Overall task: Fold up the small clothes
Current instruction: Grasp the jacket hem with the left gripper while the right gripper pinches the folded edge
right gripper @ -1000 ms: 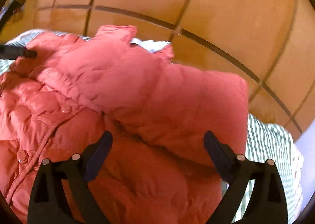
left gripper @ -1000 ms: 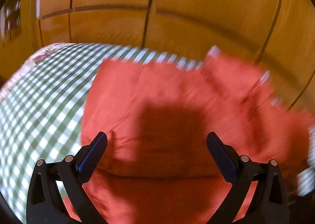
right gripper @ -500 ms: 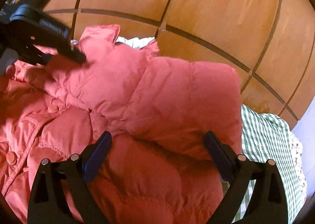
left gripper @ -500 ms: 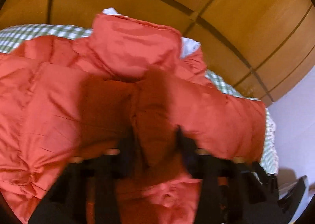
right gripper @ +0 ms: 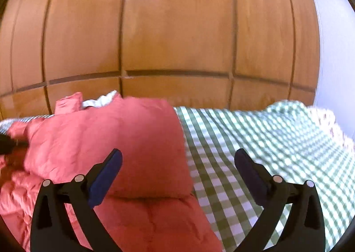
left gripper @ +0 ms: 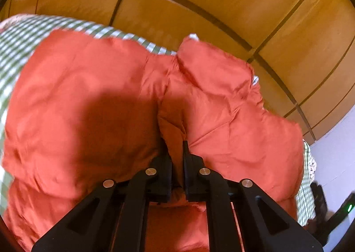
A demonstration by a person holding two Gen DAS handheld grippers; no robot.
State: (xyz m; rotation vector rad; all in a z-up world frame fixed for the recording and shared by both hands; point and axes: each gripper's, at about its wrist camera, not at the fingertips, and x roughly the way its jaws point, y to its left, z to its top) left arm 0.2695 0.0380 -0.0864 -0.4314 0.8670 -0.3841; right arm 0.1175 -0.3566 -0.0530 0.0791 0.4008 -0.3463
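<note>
While right jaws open, left gripper pinches jacket.

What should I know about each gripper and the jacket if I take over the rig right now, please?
Left gripper: shut on a pinch of the red puffer jacket near its middle.
Right gripper: jaws opening, nothing held; it hangs over the jacket's edge and the green checked cloth.
Jacket: lying on the cloth in front of the wooden wardrobe.
Done: one sleeve looks folded in across the body.
Left: probably fold the pinched part over, then halve and smooth the jacket.
</note>
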